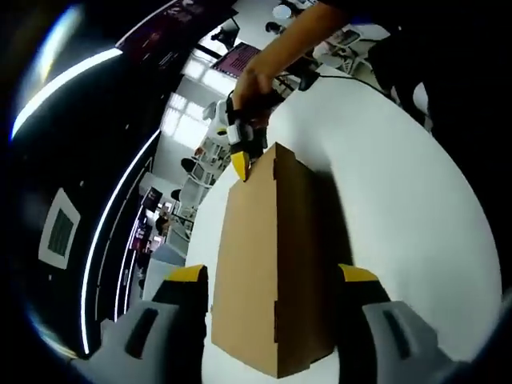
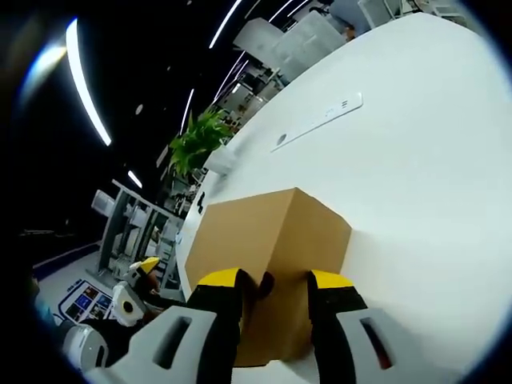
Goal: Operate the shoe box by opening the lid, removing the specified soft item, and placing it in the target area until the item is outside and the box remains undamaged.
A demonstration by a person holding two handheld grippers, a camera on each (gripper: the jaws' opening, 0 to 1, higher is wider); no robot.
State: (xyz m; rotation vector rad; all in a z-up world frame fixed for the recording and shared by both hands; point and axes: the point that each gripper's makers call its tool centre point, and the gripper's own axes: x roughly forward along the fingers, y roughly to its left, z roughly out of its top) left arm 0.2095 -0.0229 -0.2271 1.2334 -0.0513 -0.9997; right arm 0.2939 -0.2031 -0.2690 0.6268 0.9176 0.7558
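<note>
A white table (image 2: 416,160) bears a long flush cover plate (image 2: 320,120), near a green plant (image 2: 196,140).

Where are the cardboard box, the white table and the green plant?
cardboard box (image 1: 272,264): left gripper view, its top panel.
white table (image 2: 416,160): right gripper view, bare surface.
green plant (image 2: 196,140): right gripper view, its leaves.

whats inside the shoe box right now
Nothing inside can be seen: the cardboard shoe box is closed on the white table, so any contents are covered. The left tool straddles one end; the right tool meets the other end.
</note>
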